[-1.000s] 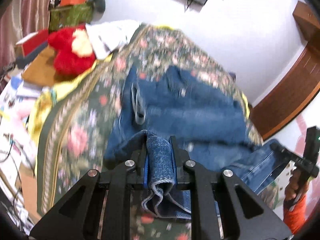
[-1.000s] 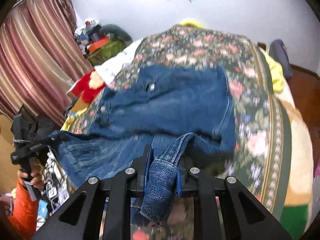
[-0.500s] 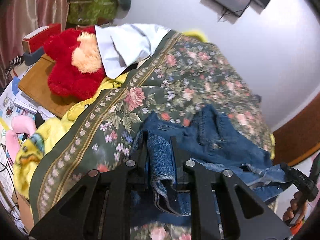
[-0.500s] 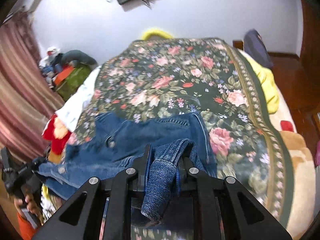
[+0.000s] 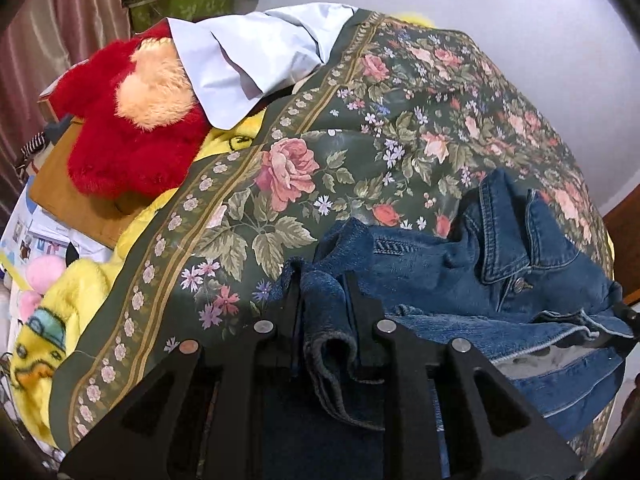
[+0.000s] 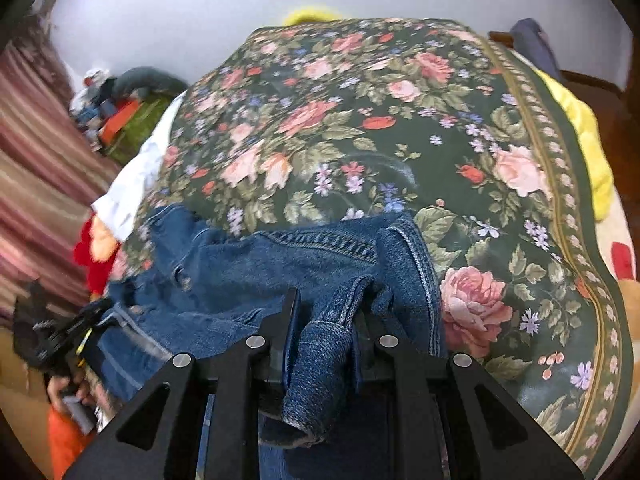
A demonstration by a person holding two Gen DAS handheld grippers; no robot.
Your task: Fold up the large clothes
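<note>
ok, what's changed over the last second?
Both grippers carried their held denim forward up the bed: the denim jacket, spread flat a second ago, now lies bunched across the near part of the floral bedspread. Unchanged: left gripper and right gripper jaws remain clamped on denim folds.

The left tongs (image 5: 324,300) clamp a fold of the denim jacket (image 5: 500,280), which lies bunched on the floral bedspread (image 5: 360,120) near a red plush toy (image 5: 128,132).
</note>
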